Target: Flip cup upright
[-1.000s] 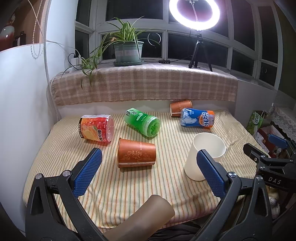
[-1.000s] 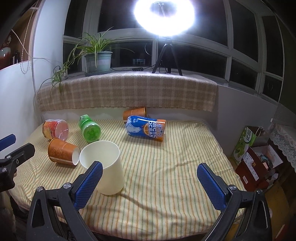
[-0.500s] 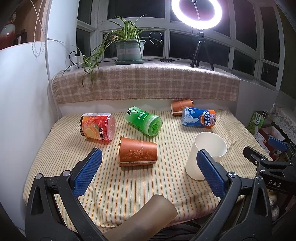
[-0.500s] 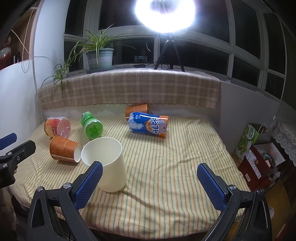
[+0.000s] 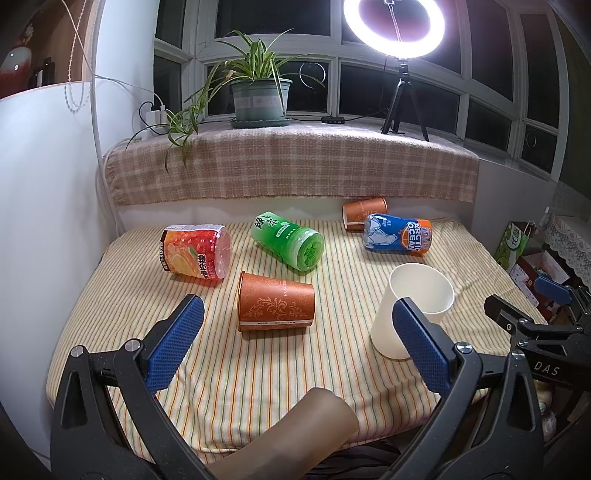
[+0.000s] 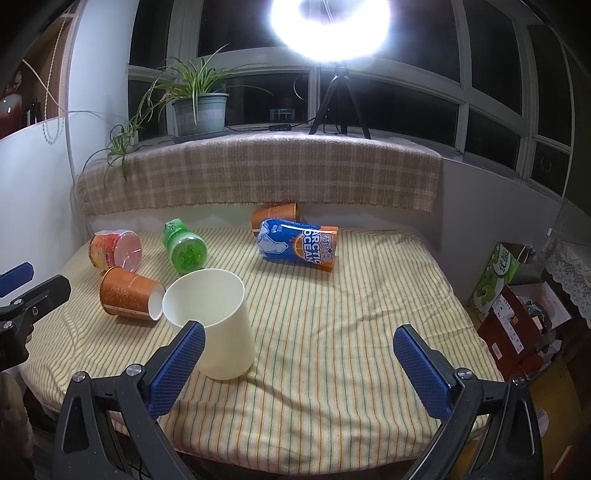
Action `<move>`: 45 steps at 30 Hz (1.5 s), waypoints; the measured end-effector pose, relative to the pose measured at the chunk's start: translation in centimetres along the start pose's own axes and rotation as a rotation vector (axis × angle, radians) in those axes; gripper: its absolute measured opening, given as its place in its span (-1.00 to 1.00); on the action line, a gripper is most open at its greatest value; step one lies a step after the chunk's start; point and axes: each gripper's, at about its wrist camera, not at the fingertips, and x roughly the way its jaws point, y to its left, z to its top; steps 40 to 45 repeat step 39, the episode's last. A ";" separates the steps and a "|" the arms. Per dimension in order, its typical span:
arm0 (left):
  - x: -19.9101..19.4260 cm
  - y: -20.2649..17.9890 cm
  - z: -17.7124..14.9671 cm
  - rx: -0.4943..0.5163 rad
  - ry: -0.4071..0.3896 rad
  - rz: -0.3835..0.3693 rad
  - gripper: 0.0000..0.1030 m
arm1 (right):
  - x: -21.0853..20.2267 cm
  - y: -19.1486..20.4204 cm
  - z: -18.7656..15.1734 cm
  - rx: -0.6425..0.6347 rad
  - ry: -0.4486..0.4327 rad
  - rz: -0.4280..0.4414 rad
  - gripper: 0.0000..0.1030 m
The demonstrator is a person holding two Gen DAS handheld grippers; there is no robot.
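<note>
A white paper cup [image 5: 413, 306] stands upright on the striped cloth; in the right wrist view it [image 6: 214, 317] is just beyond my left fingertip. An orange paper cup [image 5: 275, 306] lies on its side in the middle; it also shows in the right wrist view [image 6: 127, 293]. A second orange cup [image 5: 364, 214] lies on its side at the back. My left gripper [image 5: 295, 339] is open and empty, held back from the lying orange cup. My right gripper [image 6: 299, 369] is open and empty, to the right of the white cup.
A red-orange bottle [image 5: 195, 251], a green bottle [image 5: 288, 240] and a blue Arctic Ocean bottle [image 5: 397, 234] lie on the striped table [image 5: 258, 369]. A plaid-covered ledge [image 5: 288, 166] with a potted plant [image 5: 258, 96] and ring light [image 5: 393, 26] runs behind. Boxes [image 6: 517, 295] stand at the right.
Both grippers have drawn back and risen slightly, so the table looks a little farther away. The cups and bottles have not moved.
</note>
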 end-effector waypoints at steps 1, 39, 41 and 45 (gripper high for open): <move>0.0 -0.1 0.0 0.000 0.000 -0.001 1.00 | 0.0 0.1 0.0 -0.001 0.000 0.000 0.99; -0.2 0.8 -0.5 -0.011 -0.004 0.038 1.00 | 1.0 0.4 -0.5 -0.010 0.042 0.015 0.99; -0.2 0.8 -0.5 -0.011 -0.004 0.038 1.00 | 1.0 0.4 -0.5 -0.010 0.042 0.015 0.99; -0.2 0.8 -0.5 -0.011 -0.004 0.038 1.00 | 1.0 0.4 -0.5 -0.010 0.042 0.015 0.99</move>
